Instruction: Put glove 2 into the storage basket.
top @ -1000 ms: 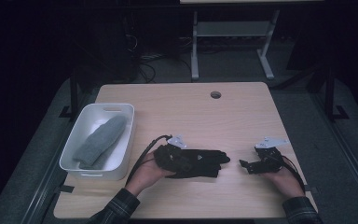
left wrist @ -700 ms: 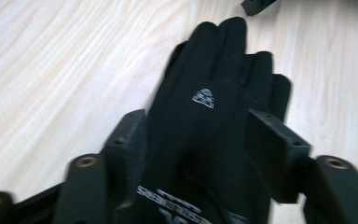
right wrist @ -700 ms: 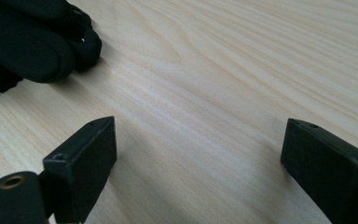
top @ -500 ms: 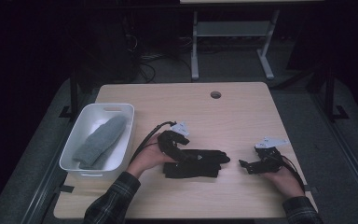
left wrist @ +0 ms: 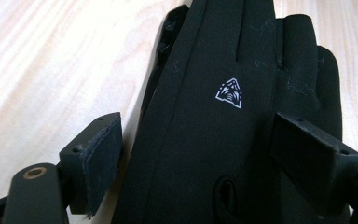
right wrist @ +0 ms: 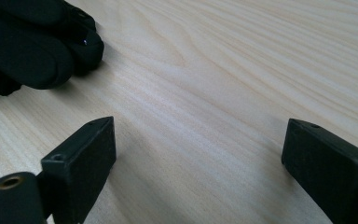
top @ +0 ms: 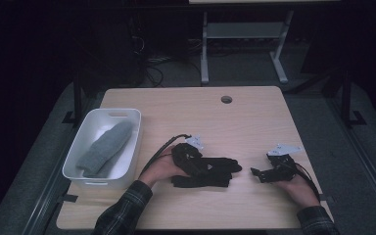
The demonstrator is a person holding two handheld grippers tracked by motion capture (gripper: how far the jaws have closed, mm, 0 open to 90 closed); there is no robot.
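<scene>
Black glove [left wrist: 223, 121] bears a small white triangular logo [left wrist: 230, 93].

A light wooden desk [top: 254, 117] is standing on grey floor [top: 352, 161]; a metal frame [top: 240, 44] is sitting beyond in darkness.

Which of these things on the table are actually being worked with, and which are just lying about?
In use:
- black gloves, between the left gripper's open jaws
- right gripper, open, beside them

Lying about:
- white bin
- grey gloves inside it
- table's cable hole
</scene>
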